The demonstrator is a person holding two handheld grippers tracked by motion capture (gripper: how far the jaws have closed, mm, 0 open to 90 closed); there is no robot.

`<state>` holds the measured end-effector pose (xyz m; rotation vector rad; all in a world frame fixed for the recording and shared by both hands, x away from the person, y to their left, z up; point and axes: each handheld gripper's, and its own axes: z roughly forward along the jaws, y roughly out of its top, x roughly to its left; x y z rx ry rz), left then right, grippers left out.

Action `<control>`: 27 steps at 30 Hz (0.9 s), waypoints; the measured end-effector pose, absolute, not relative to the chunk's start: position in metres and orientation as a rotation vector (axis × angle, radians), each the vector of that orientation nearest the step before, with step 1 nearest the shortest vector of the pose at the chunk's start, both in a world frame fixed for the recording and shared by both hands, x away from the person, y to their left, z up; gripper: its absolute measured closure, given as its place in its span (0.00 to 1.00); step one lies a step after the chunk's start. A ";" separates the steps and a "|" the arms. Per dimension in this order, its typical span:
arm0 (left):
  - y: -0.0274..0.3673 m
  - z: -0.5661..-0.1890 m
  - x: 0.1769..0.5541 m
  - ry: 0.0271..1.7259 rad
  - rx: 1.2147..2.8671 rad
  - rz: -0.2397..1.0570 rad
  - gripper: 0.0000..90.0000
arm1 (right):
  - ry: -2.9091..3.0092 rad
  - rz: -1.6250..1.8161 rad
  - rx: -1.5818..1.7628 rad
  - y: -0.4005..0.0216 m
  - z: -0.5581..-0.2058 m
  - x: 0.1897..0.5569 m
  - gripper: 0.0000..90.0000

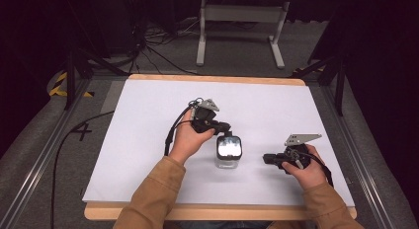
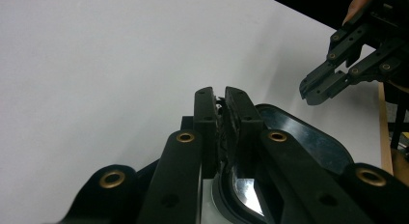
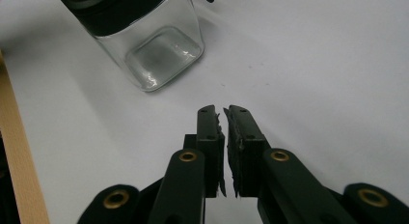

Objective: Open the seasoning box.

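While seen from the high view, square clear glass jar with black-rimmed lid stands mid white table, left gripper at its lid, right gripper beside | left gripper view: jaws clenched, empty, over lid | right gripper view: jaws near-closed, empty, jar ahead, apart

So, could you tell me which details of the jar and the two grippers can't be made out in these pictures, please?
- Jar, high view: glare on the lid hides what is inside.
- Jar, right gripper view: top cut off by the frame edge.
- Left gripper, left gripper view: its jaws cover the lid rim, so a pinch can't be confirmed.
- Right gripper, high view: too small to judge.
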<state>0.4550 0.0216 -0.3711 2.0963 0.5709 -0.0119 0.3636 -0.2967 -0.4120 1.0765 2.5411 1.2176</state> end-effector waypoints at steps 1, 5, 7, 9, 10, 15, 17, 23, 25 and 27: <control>0.021 -0.372 0.455 0.575 2.085 -0.006 0.94 | 2.540 1.218 1.076 -0.297 -0.412 0.364 0.93; 0.020 -0.374 0.456 0.587 2.085 -0.010 0.95 | 2.541 1.220 1.081 -0.296 -0.412 0.363 0.93; 0.021 -0.374 0.457 0.594 2.083 -0.016 0.96 | 2.540 1.223 1.083 -0.296 -0.412 0.363 0.93; 0.020 -0.374 0.457 0.592 2.089 -0.025 0.98 | 2.543 1.227 1.077 -0.294 -0.412 0.363 0.93; 0.020 -0.374 0.456 0.594 2.084 -0.030 0.99 | 2.544 1.225 1.072 -0.293 -0.413 0.362 0.93; 0.021 -0.374 0.457 0.600 2.087 -0.041 1.00 | 2.550 1.230 1.040 -0.287 -0.411 0.361 0.93; 0.021 -0.374 0.458 0.593 2.085 -0.043 1.00 | 2.551 1.235 1.025 -0.284 -0.410 0.359 0.93; 0.021 -0.375 0.458 0.594 2.075 -0.049 1.00 | 2.545 1.266 0.989 -0.274 -0.406 0.357 0.94; 0.022 -0.376 0.458 0.599 2.073 -0.056 0.99 | 2.552 1.279 0.946 -0.266 -0.403 0.356 0.95; 0.022 -0.376 0.458 0.599 2.074 -0.055 0.99 | 2.554 1.284 0.932 -0.263 -0.402 0.355 0.97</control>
